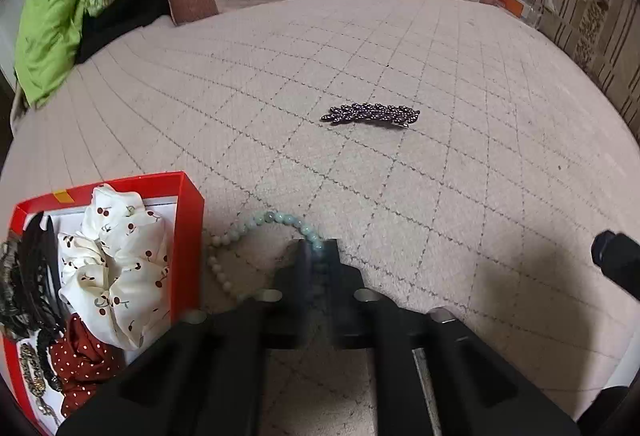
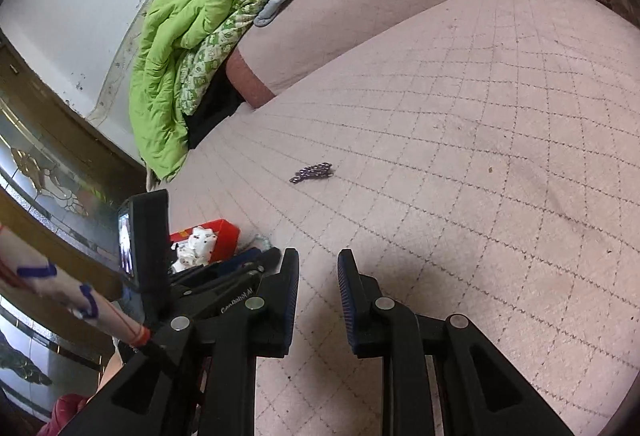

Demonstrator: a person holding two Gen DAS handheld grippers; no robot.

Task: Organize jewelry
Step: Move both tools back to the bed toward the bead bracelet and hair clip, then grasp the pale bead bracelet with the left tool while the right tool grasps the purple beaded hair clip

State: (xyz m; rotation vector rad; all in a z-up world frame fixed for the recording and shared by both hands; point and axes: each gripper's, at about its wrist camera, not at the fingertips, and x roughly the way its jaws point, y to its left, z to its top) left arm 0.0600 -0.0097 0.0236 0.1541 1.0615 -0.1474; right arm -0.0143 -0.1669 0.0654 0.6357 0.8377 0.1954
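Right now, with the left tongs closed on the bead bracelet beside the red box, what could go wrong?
1. The left tongs pinch only a short part of the bead bracelet; the loose loop may swing and catch on the red box wall.
2. The box already holds the cherry scrunchie and other pieces, so the bracelet may slide off the pile.
3. The dark hair clip lies apart on the bed and could be forgotten.
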